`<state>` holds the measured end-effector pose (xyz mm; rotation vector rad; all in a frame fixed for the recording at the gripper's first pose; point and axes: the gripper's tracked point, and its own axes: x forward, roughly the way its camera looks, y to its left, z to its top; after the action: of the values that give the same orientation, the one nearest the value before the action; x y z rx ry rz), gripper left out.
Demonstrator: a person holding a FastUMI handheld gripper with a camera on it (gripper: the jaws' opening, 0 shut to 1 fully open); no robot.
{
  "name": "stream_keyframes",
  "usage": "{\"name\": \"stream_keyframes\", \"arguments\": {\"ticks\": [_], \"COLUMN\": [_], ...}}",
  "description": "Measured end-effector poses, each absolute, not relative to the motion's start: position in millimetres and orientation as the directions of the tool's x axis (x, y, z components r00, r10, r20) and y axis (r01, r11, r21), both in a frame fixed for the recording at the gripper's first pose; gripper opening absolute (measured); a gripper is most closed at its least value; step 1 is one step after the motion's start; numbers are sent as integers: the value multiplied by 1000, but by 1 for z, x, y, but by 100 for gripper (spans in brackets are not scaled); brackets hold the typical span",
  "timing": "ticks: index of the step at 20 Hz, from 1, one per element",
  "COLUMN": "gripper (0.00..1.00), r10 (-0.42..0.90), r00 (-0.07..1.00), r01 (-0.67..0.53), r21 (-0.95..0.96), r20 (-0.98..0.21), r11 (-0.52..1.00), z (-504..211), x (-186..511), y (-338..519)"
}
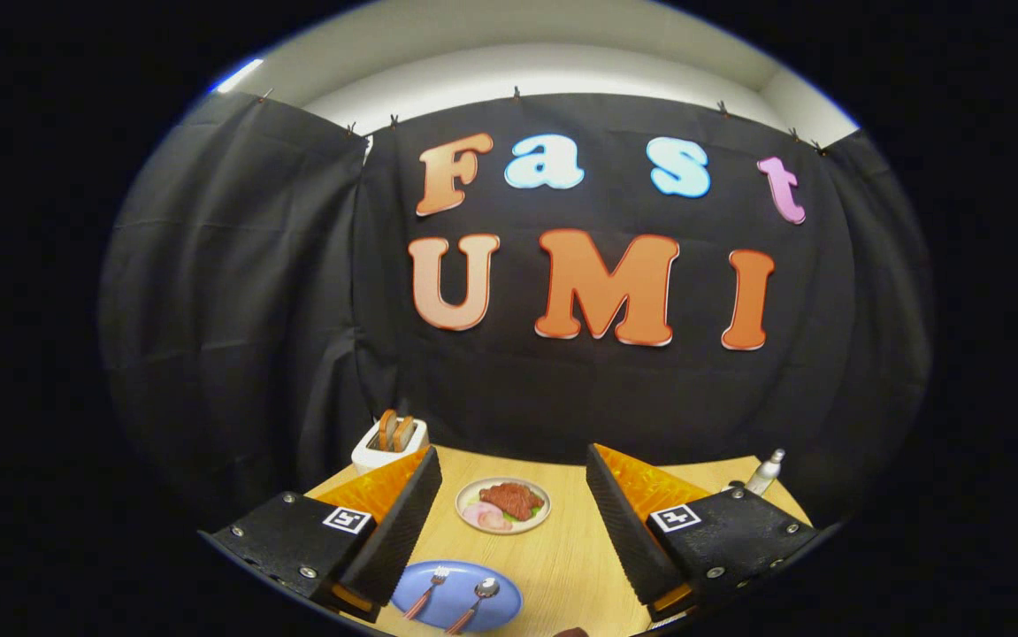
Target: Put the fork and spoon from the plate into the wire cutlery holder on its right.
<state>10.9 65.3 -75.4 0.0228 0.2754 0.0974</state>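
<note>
Currently gripper is being held wide apart, nothing gripped, above wooden table; fork and spoon are being kept on blue plate, just ahead between fingers.

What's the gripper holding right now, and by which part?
Nothing. The gripper is open, fingers wide apart above the table; the fork and spoon lie untouched on the blue plate.

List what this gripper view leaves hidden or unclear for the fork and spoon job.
- Wire cutlery holder: cannot be made out; the right finger covers the table there.
- Blue plate: near rim cut off, left edge behind the left finger.
- Fork and spoon: handle ends cut off.
</note>
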Motion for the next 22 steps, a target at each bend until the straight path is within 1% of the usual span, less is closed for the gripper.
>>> {"name": "stream_keyframes", "arguments": {"ticks": [2, 6, 8, 11, 14, 18, 21, 22], "gripper": [99, 99, 98, 95, 89, 82, 73, 72], "r10": [127, 174, 194, 199, 167, 140, 108, 97], "r00": [909, 782, 670, 510, 402, 262, 186, 162], "r01": [-105, -128, -140, -141, -119, -83, -60, -55], "r21": [78, 119, 134, 146, 130, 122, 98, 90], "r20": [-397, -599, -717, -837, -900, -955, -977, -982], "r11": [991, 985, 981, 979, 984, 989, 993, 994], "z": [-108, -170, -211, -260, -299, -347, -378, -387], "x": [8, -2, -15, -34, -44, -56, -62, -63], "y": [77, 97, 109, 122, 125, 126, 124, 122]}}
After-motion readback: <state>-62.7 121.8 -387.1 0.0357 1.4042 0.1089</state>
